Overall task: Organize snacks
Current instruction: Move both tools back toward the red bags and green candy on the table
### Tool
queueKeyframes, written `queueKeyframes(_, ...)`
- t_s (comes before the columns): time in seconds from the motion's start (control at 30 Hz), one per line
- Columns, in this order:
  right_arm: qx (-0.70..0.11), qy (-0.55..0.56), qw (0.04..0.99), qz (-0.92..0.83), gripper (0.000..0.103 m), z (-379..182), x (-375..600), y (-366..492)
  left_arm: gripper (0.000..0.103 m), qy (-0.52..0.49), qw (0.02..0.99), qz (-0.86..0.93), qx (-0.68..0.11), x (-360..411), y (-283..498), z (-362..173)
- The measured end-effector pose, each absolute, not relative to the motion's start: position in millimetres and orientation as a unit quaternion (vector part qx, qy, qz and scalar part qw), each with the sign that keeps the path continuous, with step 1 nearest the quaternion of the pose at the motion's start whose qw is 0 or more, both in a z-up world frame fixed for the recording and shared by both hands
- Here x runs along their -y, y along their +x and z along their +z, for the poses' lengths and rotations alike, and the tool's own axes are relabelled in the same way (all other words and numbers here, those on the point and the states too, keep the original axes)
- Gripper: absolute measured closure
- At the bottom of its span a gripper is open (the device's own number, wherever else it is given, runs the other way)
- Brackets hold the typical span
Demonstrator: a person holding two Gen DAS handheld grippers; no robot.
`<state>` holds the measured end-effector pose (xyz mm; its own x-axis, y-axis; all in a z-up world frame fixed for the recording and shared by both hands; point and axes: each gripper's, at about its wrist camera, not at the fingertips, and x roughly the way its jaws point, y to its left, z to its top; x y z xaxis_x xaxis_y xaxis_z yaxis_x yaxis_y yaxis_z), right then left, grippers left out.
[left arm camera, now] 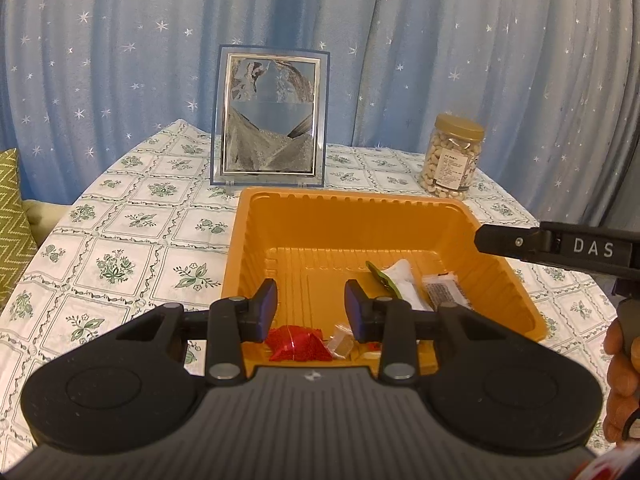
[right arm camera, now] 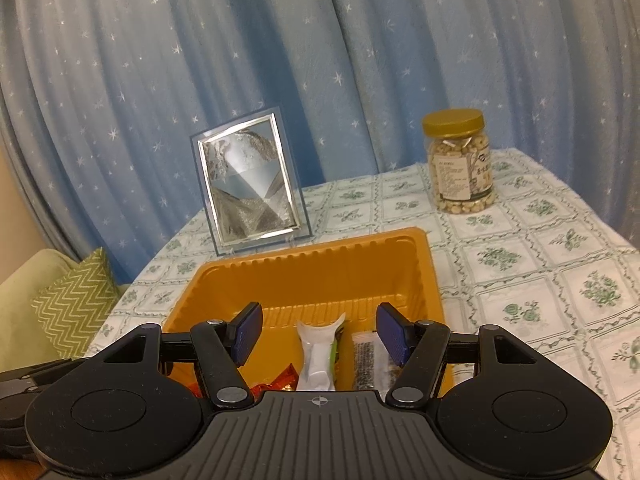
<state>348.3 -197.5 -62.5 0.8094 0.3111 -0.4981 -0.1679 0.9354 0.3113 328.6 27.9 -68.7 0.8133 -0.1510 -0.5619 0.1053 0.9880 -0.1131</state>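
Orange plastic tray (right arm camera: 430,280) on the table (right arm camera: 540,272) holds light, crinkly, slippery snack packets (right arm camera: 318,354); I would pinch their sealed edges. My right fingers (right arm camera: 320,334) and left fingers (left arm camera: 311,307) hover spread, empty.

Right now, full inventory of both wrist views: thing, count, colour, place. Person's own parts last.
tray: 1, orange, middle of table
white packet: 1, white with green edge, in tray
clear packet: 1, clear with dark speckled contents, in tray, right of white packet
red wrapper: 1, red, in tray, near edge
small clear wrapper: 1, clear with brownish contents, in tray, beside red wrapper
jar: 1, clear with gold lid, pale nuts inside, back right of table
picture frame: 1, silver-edged, upright behind tray
tablecloth: 1, white with green floral print
curtain: blue with stars, behind table
cushion: 1, green zigzag, left of table
left hand-held gripper: 1, black, empty, over tray
right hand-held gripper: 1, black, empty, over tray
hand: 1, right edge of left wrist view
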Motion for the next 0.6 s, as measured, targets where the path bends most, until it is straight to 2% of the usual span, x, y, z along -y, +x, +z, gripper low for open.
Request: queueKeyframes(0.6, -0.279, 0.129, 0.947, 0.096, 0.040, -55.1, 230.5, 259.6, 0.061, -0.059, 0.954, -0.079, -0.282, -17.2, 241.1, -56.5)
